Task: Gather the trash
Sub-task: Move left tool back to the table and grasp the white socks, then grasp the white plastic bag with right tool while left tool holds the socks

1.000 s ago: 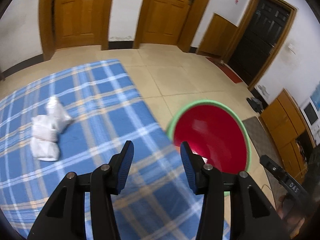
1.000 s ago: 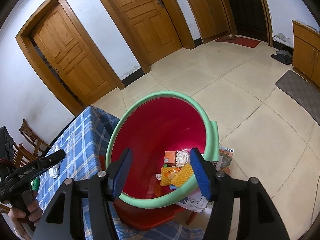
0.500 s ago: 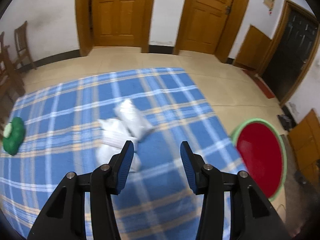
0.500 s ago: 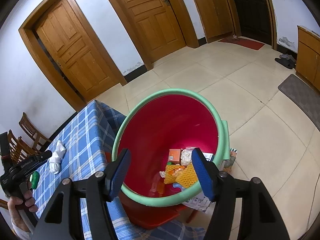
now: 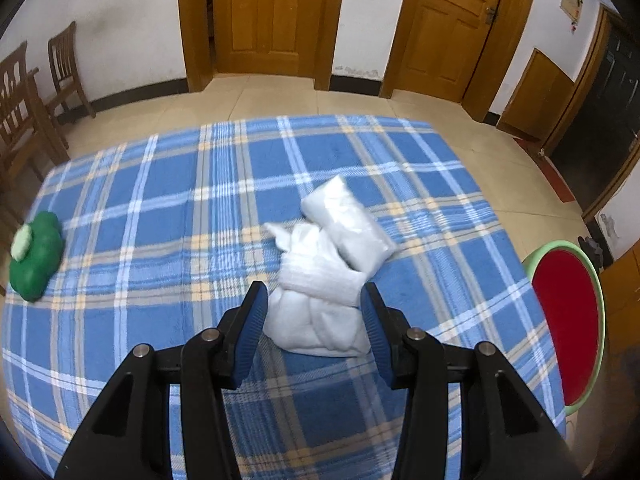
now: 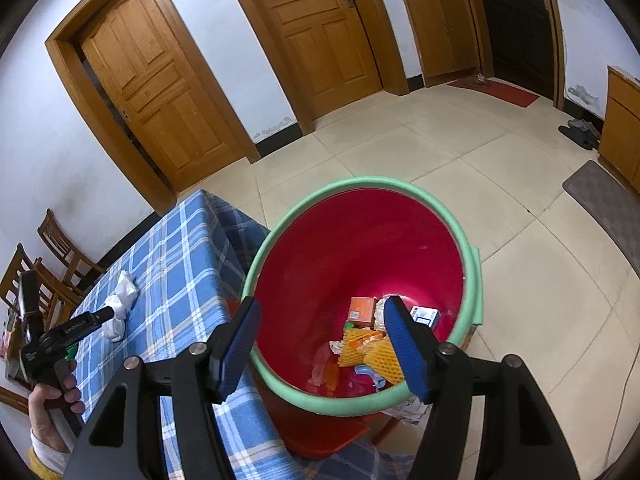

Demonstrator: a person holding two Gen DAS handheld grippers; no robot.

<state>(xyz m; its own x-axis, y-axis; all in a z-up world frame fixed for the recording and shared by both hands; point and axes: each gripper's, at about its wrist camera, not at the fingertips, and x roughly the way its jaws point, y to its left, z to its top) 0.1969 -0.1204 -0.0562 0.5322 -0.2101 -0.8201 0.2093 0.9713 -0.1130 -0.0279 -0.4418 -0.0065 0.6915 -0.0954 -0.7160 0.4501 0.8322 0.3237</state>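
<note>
A heap of white crumpled wrappers (image 5: 320, 276) lies on the blue plaid tablecloth (image 5: 160, 200); it also shows in the right wrist view (image 6: 120, 300). My left gripper (image 5: 314, 312) is open, its blue fingers on either side of the heap's near end, just above it. My right gripper (image 6: 324, 320) is open and empty above the red bin with a green rim (image 6: 360, 240), which holds several pieces of trash (image 6: 372, 344). The bin also shows at the right of the left wrist view (image 5: 568, 312), beside the table.
A green object with a pale disc (image 5: 34, 256) lies at the table's left edge. Wooden chairs (image 5: 36, 92) stand left of the table. Wooden doors (image 5: 264, 12) line the far wall. A dark mat (image 6: 604, 200) lies on the tiled floor.
My left gripper has swung left from the bin side and closed in on the white heap, which now sits between its fingers. My right gripper has stayed over the bin.
</note>
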